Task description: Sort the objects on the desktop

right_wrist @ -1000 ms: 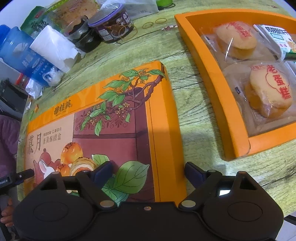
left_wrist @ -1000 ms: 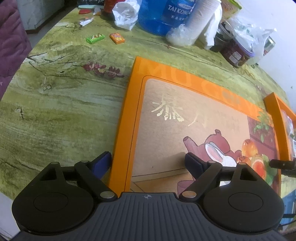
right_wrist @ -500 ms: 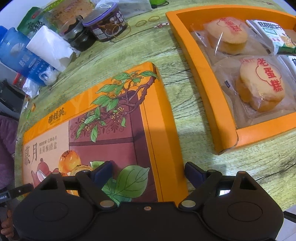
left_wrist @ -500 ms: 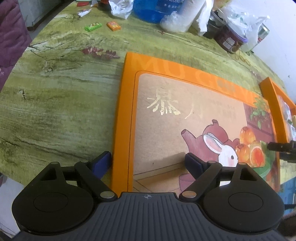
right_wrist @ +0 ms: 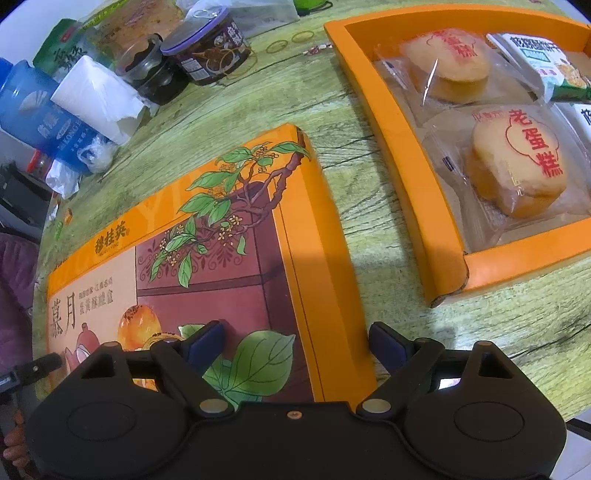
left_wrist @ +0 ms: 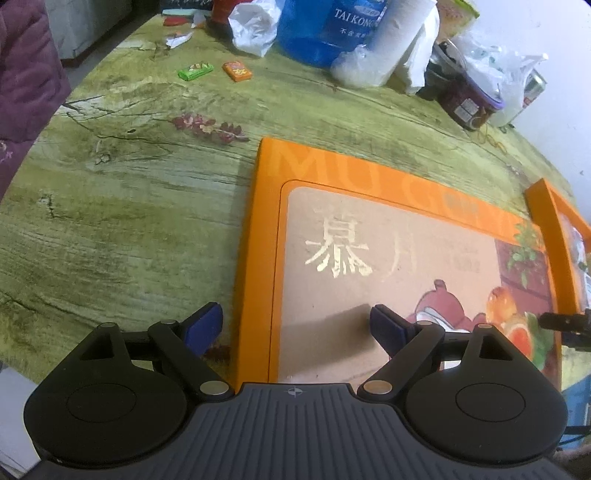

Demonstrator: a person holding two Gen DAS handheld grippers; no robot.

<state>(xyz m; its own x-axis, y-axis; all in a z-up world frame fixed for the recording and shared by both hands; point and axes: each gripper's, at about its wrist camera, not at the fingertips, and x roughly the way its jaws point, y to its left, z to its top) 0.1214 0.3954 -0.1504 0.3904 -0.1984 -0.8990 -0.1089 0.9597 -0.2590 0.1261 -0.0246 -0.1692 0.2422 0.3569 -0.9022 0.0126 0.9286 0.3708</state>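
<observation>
Light was soft and fairly bright. Both fisheye views bent the counter [left_wrist: 129, 206] at the edges (corners vignetted black). Gold lettering on the box lid [left_wrist: 369, 236] glared; each gripper cast a shadow across it. Far clutter looked slightly soft.

The lid [right_wrist: 207, 266] lies flat on the desk [left_wrist: 140, 206], the open box [right_wrist: 399, 147] just right of it with cakes [right_wrist: 517, 166] inside. Far along the desk stand a bottle [left_wrist: 325, 29], a paper roll [left_wrist: 402, 40] and jars [right_wrist: 210, 51]; two small packets [left_wrist: 236, 71] lie far left
</observation>
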